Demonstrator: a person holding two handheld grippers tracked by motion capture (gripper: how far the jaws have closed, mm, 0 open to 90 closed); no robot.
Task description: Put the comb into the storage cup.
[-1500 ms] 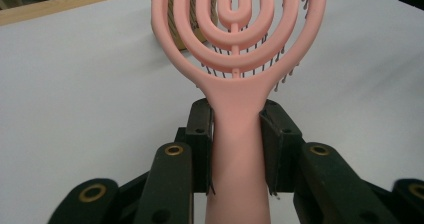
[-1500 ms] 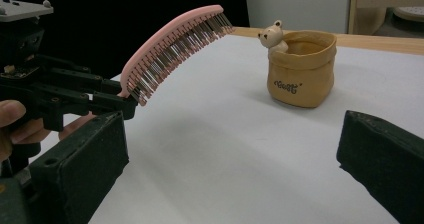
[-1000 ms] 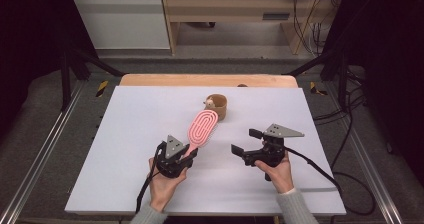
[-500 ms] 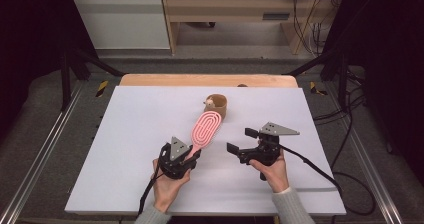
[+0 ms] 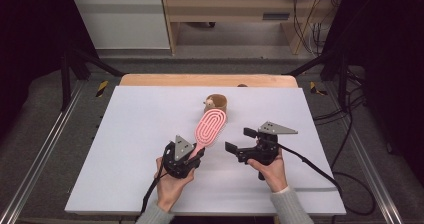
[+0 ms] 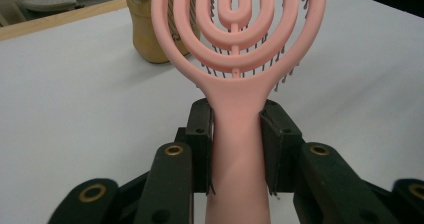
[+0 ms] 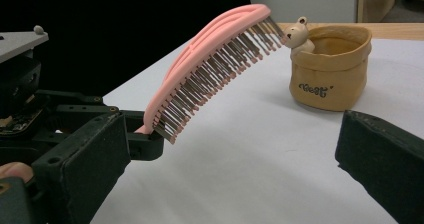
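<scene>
Left tool (image 5: 196, 154) is clamped on the pink hairbrush (image 5: 210, 126) handle mid-frame; right tool (image 5: 241, 140) sits wide open, holding nothing.

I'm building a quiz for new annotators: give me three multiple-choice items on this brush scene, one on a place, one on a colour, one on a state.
1. Where does the tan cup with the bear figure stand?
A. beyond the brush head
B. beside the right hand
C. off the table

2. What colour is the hairbrush?
A. blue
B. pink
C. green

3. How is the hairbrush held?
A. lying loose on the table
B. clamped by its handle in the left gripper, head raised
C. pinched by the right gripper

Answers: 1 A, the high view shows the cup just past the head. 2 B, pink in every view. 3 B, the left gripper view shows both fingers pressing the handle; the right gripper stands open and apart.
</scene>
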